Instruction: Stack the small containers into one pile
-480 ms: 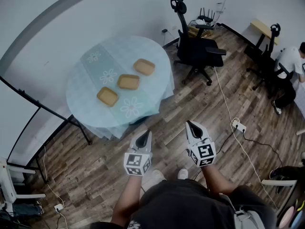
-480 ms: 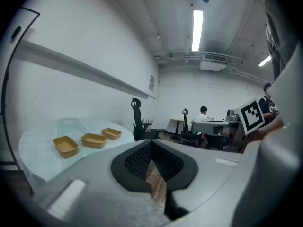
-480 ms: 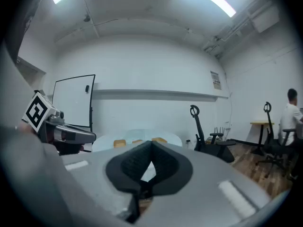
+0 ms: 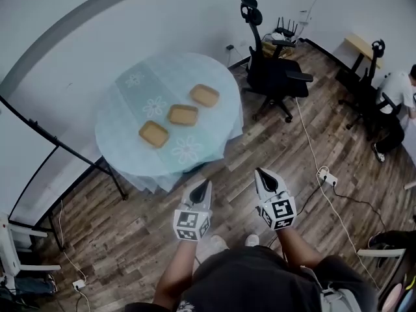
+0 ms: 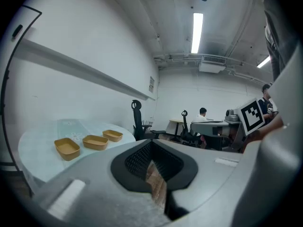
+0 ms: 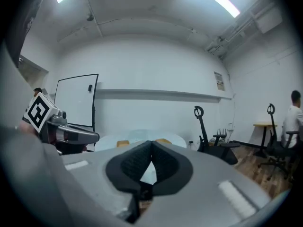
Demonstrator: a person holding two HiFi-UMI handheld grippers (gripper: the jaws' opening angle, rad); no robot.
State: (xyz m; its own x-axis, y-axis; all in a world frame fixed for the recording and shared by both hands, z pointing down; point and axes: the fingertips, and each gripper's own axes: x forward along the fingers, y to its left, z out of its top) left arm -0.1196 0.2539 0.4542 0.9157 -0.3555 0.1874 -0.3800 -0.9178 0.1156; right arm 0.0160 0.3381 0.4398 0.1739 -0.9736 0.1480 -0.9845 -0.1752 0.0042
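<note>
Three tan shallow containers lie in a diagonal row on a round table [image 4: 130, 119] with a pale blue cloth: the near one [image 4: 154, 134], the middle one [image 4: 183, 114] and the far one [image 4: 205, 95]. They lie apart, none stacked. Both grippers hover over the wooden floor, short of the table's near edge. My left gripper [image 4: 204, 183] is shut and empty, and so is my right gripper [image 4: 261, 172]. The left gripper view shows the same containers [image 5: 67, 148] [image 5: 95, 142] [image 5: 112, 135] beyond the shut left gripper [image 5: 150, 144]. In the right gripper view, two containers [image 6: 123, 143] [image 6: 163, 140] peek over the shut right gripper [image 6: 151, 145].
A black office chair [image 4: 270, 70] stands right of the table. A white cable and power strip [image 4: 327, 175] lie on the floor at right. A black stand leg [image 4: 71, 155] runs left of the table. A seated person [image 4: 400, 86] is at a far desk.
The table and containers sit slightly lower and further right in the head view. Both grippers remain shut, side by side over the floor.
</note>
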